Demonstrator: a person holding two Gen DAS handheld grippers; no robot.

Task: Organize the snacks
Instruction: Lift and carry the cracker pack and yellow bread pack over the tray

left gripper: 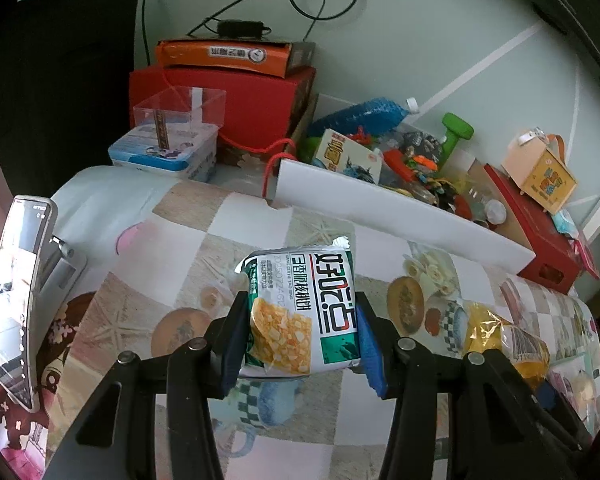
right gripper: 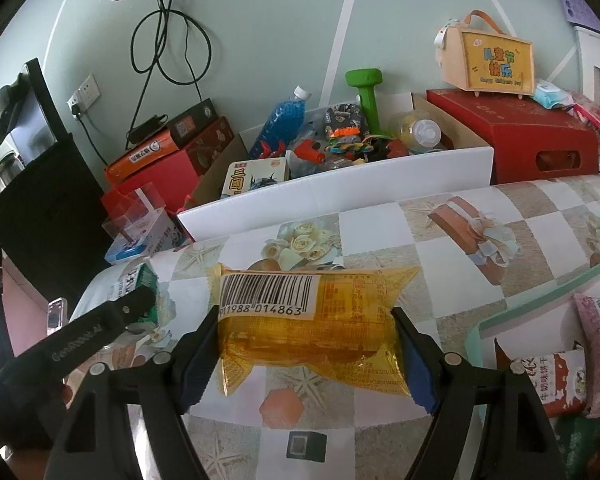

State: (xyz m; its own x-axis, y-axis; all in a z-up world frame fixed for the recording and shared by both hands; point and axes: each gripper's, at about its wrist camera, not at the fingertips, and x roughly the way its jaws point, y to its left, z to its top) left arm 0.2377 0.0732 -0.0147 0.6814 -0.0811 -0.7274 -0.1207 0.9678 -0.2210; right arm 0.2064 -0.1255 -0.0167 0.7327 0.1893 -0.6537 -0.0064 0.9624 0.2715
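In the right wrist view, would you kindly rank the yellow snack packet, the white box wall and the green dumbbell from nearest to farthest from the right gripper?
1. Yellow snack packet: clamped in the right gripper.
2. White box wall: beyond the tablecloth, centre.
3. Green dumbbell: upright inside the box, near the back wall.

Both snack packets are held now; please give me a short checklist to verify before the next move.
1. Left gripper shut on the green packet: ok, pads press both sides.
2. Right gripper shut on the yellow packet: ok, clamped at both ends.
3. Packets apart from each other: ok, a gap shows in the left wrist view.
4. Green packet undamaged: cannot tell, the wrapper bulges between the pads.
5. Tray at right has room: cannot tell, only its rim and two snacks show.
6. White box wall out of the path: ok, it stands behind.
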